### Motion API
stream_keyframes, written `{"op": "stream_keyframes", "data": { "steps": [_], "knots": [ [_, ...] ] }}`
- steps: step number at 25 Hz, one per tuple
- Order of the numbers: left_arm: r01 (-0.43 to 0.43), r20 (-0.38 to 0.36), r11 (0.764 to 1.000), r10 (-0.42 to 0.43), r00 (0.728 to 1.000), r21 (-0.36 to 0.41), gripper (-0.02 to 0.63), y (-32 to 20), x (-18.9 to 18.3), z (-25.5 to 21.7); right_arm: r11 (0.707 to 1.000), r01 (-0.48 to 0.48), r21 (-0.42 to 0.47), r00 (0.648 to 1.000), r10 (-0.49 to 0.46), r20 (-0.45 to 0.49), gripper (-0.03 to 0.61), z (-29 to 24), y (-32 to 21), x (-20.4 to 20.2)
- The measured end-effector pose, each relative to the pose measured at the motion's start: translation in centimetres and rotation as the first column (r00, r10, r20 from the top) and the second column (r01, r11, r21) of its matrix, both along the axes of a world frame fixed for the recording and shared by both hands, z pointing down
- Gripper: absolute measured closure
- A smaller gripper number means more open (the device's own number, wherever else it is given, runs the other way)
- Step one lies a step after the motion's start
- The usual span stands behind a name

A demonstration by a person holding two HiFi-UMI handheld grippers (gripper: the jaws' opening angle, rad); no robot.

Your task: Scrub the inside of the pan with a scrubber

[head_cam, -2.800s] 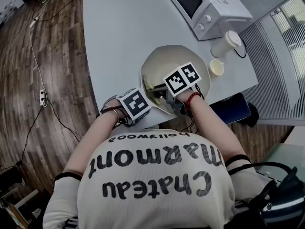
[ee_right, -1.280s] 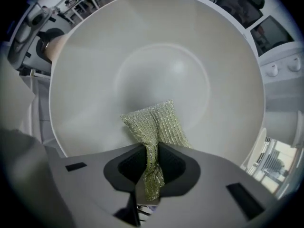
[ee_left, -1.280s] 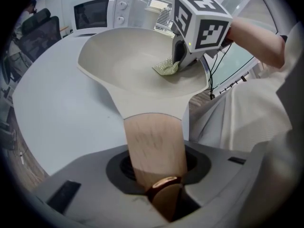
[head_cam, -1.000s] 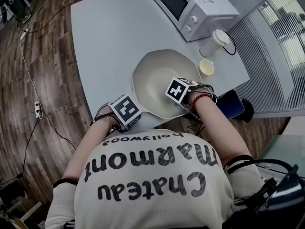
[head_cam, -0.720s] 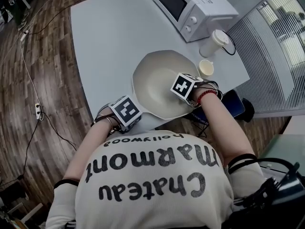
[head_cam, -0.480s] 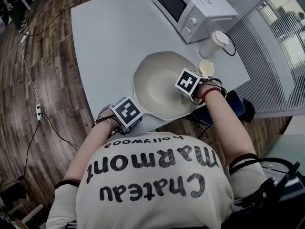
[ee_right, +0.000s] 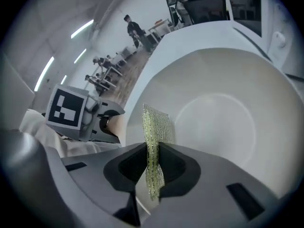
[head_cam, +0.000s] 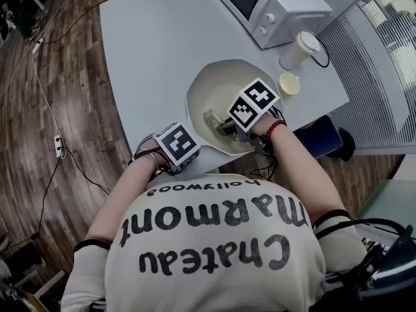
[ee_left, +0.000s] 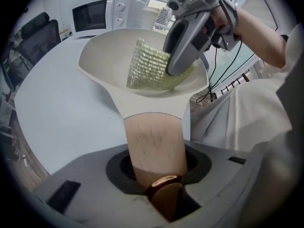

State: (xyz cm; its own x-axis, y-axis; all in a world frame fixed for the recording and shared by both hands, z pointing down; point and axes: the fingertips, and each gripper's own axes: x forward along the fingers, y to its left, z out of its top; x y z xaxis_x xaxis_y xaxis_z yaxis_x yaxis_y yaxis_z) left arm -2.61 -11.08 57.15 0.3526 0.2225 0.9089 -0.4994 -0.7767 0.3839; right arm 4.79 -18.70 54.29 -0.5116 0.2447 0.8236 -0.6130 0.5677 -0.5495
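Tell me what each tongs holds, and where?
The left tongs grip the pan by its wooden handle; the right tongs pinch the scrubber near one end.

Seen from the pan (head_cam: pixel 224 83), the table (head_cam: pixel 162 51) lies bare from 8 round to 12 o'clock, a broad way in. The microwave (head_cam: pixel 273 5) blocks 1 o'clock; the lidded paper cup (head_cam: pixel 300 49) stands at 2 and the small cup (head_cam: pixel 288 83) at 3, just beside the rim (tight there). The pan's far half is free; the right gripper (head_cam: pixel 224 125) with the scrubber (head_cam: pixel 213 118) fills the near side, and the left gripper (head_cam: pixel 190 156) sits at 7.
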Motion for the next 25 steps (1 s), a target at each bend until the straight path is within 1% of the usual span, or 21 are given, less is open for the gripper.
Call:
{"op": "stream_keyframes", "data": {
  "steps": [2,4,6,7,11,14,15,17,19,20,22,25],
  "knots": [
    [0.000,0.002,1.000,0.000,1.000,0.005,0.465,-0.1,-0.1,0.1,1.000,0.008,-0.021,1.000,-0.009,-0.008,0.512,1.3,0.8,-1.0],
    [-0.001,0.008,1.000,0.001,1.000,0.007,0.465,-0.1,-0.3,0.1,0.999,-0.025,-0.026,1.000,0.025,-0.014,0.512,2.2,0.6,-1.5],
    [-0.008,0.030,1.000,0.007,1.000,0.030,0.464,-0.5,-0.6,0.2,0.996,-0.065,-0.059,0.998,0.065,0.000,0.512,2.6,0.5,-1.9],
    [-0.011,0.038,0.999,0.010,0.999,0.042,0.463,-0.8,-0.7,0.3,0.993,-0.078,-0.085,0.997,0.080,0.018,0.512,2.6,0.6,-2.2],
    [-0.008,0.013,1.000,0.008,1.000,0.017,0.465,-0.2,-0.1,0.3,0.977,-0.129,-0.170,0.979,0.152,0.133,0.512,1.0,0.9,-3.9],
    [-0.023,0.043,0.997,0.020,0.999,0.068,0.465,-1.4,-0.7,0.4,0.974,-0.115,-0.195,0.973,0.151,0.177,0.512,-0.5,1.2,-4.8],
    [-0.023,0.043,0.997,0.020,0.999,0.074,0.466,-1.4,-0.7,0.4,0.972,-0.106,-0.209,0.972,0.145,0.184,0.512,-0.8,1.5,-5.0],
    [-0.021,0.042,0.997,0.018,0.999,0.079,0.468,-1.3,-0.7,0.4,0.967,-0.101,-0.234,0.972,0.146,0.183,0.511,-1.0,2.1,-5.3],
    [-0.027,0.073,0.993,0.019,0.997,0.117,0.467,-1.8,-1.4,0.4,0.958,-0.115,-0.262,0.972,0.163,0.172,0.509,-0.8,2.4,-5.3],
    [-0.026,0.079,0.992,0.016,0.997,0.122,0.466,-1.9,-1.5,0.4,0.952,-0.124,-0.282,0.971,0.175,0.164,0.509,-0.8,2.5,-5.1],
    [-0.018,0.073,0.994,0.010,0.997,0.111,0.468,-1.9,-1.4,0.4,0.938,-0.134,-0.321,0.972,0.187,0.141,0.509,-0.7,2.9,-4.4],
    [-0.005,0.039,0.997,0.002,0.999,0.071,0.468,-1.2,-0.7,0.3,0.924,-0.133,-0.357,0.978,0.180,0.102,0.509,-0.8,3.9,-3.0]
  ]
}}
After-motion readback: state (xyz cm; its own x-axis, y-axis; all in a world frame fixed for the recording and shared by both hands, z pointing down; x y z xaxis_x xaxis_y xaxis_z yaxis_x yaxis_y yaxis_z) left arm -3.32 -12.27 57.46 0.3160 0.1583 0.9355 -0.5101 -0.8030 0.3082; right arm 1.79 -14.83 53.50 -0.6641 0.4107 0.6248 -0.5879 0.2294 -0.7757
